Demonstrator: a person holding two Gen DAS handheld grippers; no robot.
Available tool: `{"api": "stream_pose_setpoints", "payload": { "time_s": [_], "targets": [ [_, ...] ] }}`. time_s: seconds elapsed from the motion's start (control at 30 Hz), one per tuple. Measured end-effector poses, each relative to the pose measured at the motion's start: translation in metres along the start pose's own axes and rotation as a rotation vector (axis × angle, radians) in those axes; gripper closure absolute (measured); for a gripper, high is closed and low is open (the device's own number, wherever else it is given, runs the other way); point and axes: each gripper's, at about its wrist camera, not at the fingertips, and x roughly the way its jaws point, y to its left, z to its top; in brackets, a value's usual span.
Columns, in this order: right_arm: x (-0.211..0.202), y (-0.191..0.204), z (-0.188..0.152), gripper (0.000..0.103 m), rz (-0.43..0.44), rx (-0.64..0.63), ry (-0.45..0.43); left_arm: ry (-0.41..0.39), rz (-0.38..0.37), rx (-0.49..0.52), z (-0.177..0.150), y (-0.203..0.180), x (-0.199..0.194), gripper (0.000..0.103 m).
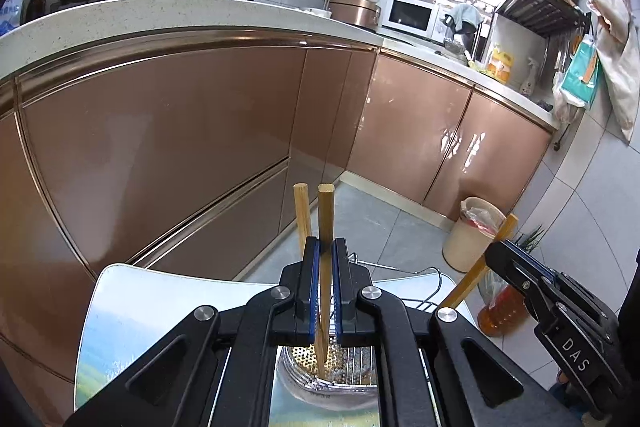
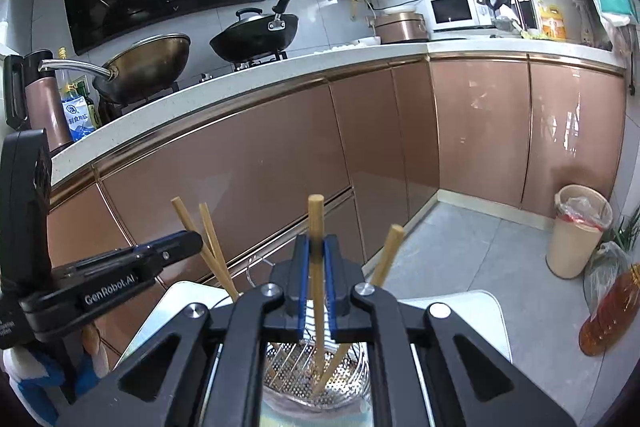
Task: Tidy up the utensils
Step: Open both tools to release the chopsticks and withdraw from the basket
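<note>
We have the left gripper (image 1: 325, 251) pinched narrowly on a chopstick (image 1: 326, 227) standing upright in the perforated holder (image 1: 340, 367), a second stick just beside it. Our right gripper (image 2: 316, 251) clamps another chopstick (image 2: 316, 227) above that holder, probably held vertical so tips drop in cleanly.

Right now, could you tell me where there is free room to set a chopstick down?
The tray is bare right of the perforated holder. The holder is crowded: the left hand-held gripper and right hand-held gripper each grip chopsticks there.
</note>
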Motion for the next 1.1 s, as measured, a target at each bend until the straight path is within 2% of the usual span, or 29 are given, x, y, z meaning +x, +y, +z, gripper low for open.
{"api": "stream_pose_setpoints", "payload": {
  "time_s": [0.37, 0.63, 0.77, 1.1],
  "targets": [
    [-0.025, -0.008, -0.011, 0.095, -0.043, 0.046, 0.028, 0.030, 0.036, -0.049, -0.012, 0.018, -0.023, 0.095],
    [-0.060, 0.002, -0.017, 0.094, -0.055, 0.047, 0.025, -0.002, 0.036, -0.043, -0.022, 0.018, -0.067, 0.072],
    [-0.080, 0.016, -0.026, 0.086, -0.054, 0.031, 0.038, -0.014, 0.030, -0.044, -0.028, 0.017, -0.091, 0.069],
    [-0.133, 0.047, -0.057, 0.086, -0.038, -0.006, 0.078, -0.020, 0.049, -0.059, -0.063, 0.038, -0.158, 0.065]
  ]
}}
